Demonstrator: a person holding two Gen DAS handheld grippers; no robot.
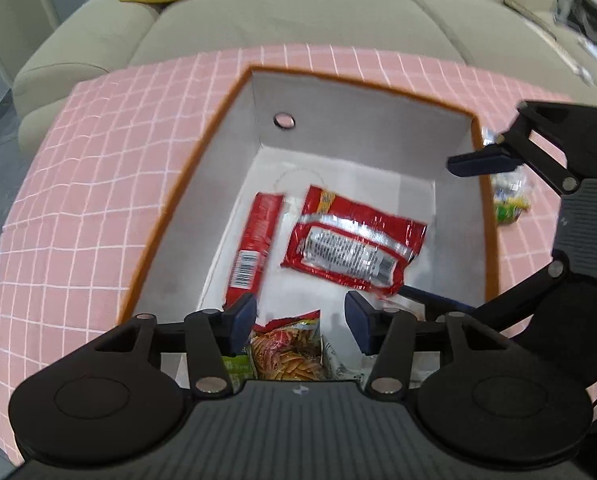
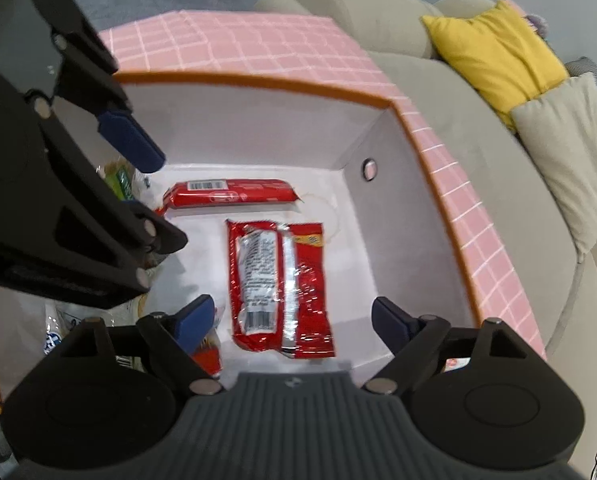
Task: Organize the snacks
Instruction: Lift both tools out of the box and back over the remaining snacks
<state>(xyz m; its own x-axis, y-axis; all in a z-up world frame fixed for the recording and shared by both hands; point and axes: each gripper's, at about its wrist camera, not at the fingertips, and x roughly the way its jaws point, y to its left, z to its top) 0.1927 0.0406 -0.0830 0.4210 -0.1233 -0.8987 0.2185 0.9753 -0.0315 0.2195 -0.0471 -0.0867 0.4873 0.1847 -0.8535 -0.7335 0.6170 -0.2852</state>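
Observation:
An orange-rimmed box (image 1: pixel 226 108) (image 2: pixel 258 82) with white walls stands on the pink checked cloth (image 1: pixel 78 200). A long red packet (image 1: pixel 254 248) (image 2: pixel 230 194) and a wide red foil packet (image 1: pixel 354 244) (image 2: pixel 278 288) lie flat on its floor. My left gripper (image 1: pixel 298 318) hangs open over the box's near end, above a packet of orange twists (image 1: pixel 290 348) that its pads do not touch. One of the left gripper's fingers (image 2: pixel 130 136) shows in the right wrist view. My right gripper (image 2: pixel 294 322) (image 1: pixel 450 230) stands open above the foil packet, clear of it.
More packets lie in the box under the left gripper, among them a green packet (image 2: pixel 120 182). A green and yellow packet (image 1: pixel 510 200) lies on the cloth outside the box's right wall. A beige sofa (image 1: pixel 298 20) with a yellow cushion (image 2: pixel 494 52) stands behind the table.

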